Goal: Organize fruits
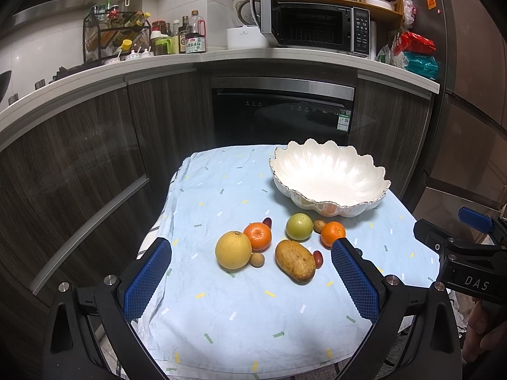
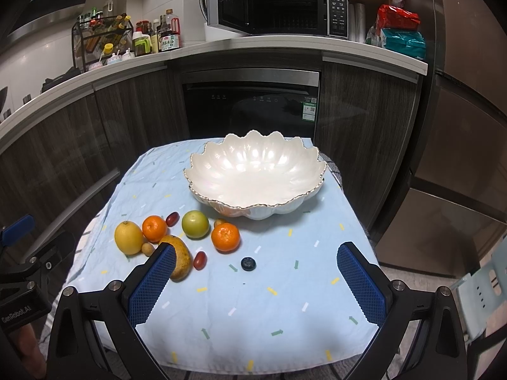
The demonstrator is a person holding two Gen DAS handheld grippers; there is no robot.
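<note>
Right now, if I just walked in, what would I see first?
First you'd spot the big white scalloped bowl, empty, at the far side of the light blue cloth. Just in front of it, to the left, sits a bright cluster of fruit: a yellow lemon, two oranges, a green apple. Both grippers, left and right, are wide open over the cloth's near edge.
</note>
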